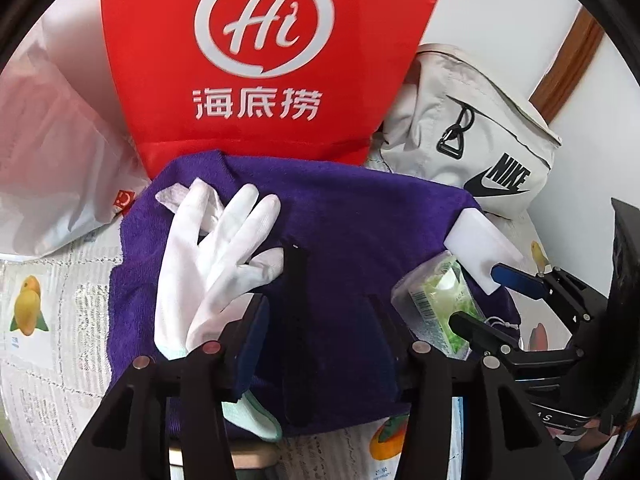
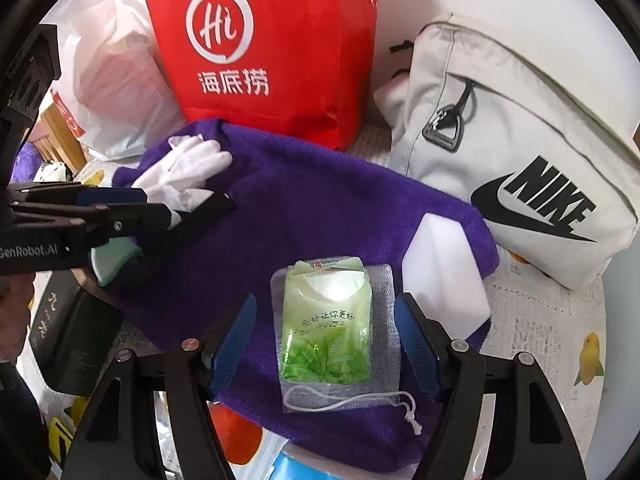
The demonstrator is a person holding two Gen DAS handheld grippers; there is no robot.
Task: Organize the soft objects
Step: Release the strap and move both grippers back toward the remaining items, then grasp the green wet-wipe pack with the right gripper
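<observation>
Both my grippers have their fingers spread, pinching nothing. My right gripper (image 2: 326, 344) sits around the green tissue pack (image 2: 325, 320) on the purple towel (image 2: 320, 208); my left gripper (image 1: 320, 320) hangs beside the white glove (image 1: 208, 256) on the towel's far left.

Purple towel (image 1: 352, 216) spread on desk (image 1: 48, 288) with fruit-print cover. White glove (image 1: 208, 256) lies on towel's left part, just beside left tool (image 1: 336, 304), fingers apart, nothing between them. Green tissue pack (image 1: 436, 304) and white foam block (image 1: 480, 244) at towel's right, right tool (image 1: 484, 300) over them. Far: red Haidilao bag (image 1: 264, 60), grey Nike bag (image 1: 472, 140), white plastic bag (image 1: 52, 168) far left.
</observation>
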